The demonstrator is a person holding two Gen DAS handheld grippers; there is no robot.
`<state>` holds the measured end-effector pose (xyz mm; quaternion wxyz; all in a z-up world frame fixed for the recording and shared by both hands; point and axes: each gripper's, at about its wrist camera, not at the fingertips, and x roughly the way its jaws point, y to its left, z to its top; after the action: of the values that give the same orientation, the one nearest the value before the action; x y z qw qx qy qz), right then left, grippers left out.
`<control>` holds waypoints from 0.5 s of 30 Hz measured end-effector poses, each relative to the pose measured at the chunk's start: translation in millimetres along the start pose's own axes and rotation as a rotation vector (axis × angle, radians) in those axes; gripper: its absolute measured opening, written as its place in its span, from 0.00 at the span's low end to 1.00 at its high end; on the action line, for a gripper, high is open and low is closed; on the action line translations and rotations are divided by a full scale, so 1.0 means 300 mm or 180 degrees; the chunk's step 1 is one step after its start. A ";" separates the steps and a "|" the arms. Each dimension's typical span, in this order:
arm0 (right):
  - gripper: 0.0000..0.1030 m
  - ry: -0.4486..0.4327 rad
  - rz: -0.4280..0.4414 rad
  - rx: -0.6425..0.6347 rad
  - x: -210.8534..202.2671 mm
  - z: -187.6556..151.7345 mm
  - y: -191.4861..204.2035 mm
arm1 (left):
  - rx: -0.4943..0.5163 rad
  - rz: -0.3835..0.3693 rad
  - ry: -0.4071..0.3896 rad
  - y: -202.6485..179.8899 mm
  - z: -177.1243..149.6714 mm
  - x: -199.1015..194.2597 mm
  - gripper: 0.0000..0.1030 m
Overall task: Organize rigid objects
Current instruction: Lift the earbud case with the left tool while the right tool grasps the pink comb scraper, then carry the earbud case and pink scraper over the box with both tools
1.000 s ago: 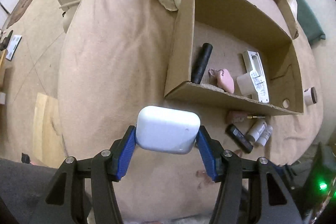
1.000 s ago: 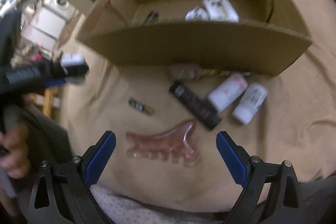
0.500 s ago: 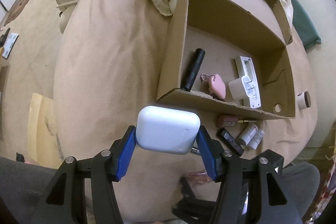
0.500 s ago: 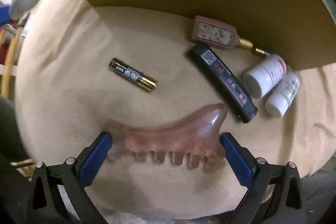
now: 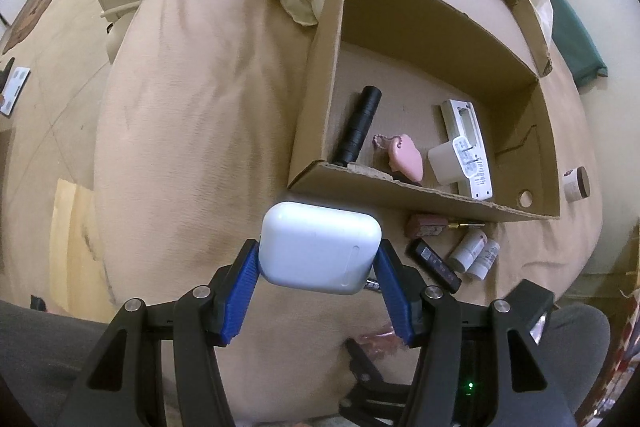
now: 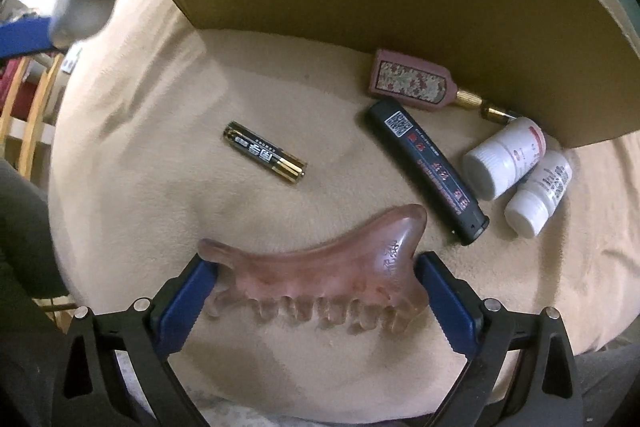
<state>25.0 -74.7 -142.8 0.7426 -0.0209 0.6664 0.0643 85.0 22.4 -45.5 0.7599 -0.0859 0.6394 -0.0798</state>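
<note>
A white case (image 5: 319, 251) is clamped in the left gripper (image 5: 318, 269), held above the bed (image 5: 192, 131) just outside the near wall of the box (image 5: 400, 193). A pink comb (image 6: 320, 277), lying on the bed before the box, is bracketed by the right gripper (image 6: 316, 291), both pads touching its ends.

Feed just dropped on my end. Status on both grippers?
Left gripper shut on white case, held short of the cardboard box. Right gripper closed around pink comb on the blanket. Nothing blocking.

High left view, low right close-up
</note>
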 end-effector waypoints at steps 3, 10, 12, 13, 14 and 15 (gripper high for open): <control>1.00 0.0021 0.0053 0.0015 -0.012 -0.008 -0.029 | 0.0031 0.0043 -0.0009 -0.005 -0.003 0.002 0.53; 1.00 -0.0055 0.0273 0.0153 -0.052 -0.029 -0.156 | 0.0076 0.0140 0.0022 -0.007 -0.009 0.021 0.53; 1.00 -0.0094 0.0304 0.0182 -0.085 -0.031 -0.190 | 0.0092 0.0148 0.0026 -0.012 -0.008 0.024 0.53; 1.00 -0.0111 0.0317 0.0195 -0.103 -0.032 -0.208 | 0.0105 0.0144 0.0030 -0.016 -0.007 0.025 0.53; 1.00 -0.0134 0.0331 0.0208 -0.122 -0.034 -0.224 | 0.0131 0.0138 0.0032 -0.025 -0.007 0.026 0.53; 1.00 -0.0172 0.0348 0.0225 -0.152 -0.035 -0.242 | 0.0152 0.0138 0.0027 -0.030 -0.009 0.026 0.53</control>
<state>18.9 -150.9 -102.6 0.7559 0.0435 0.6481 0.0817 83.7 11.7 -51.4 0.7606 -0.0536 0.6421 -0.0789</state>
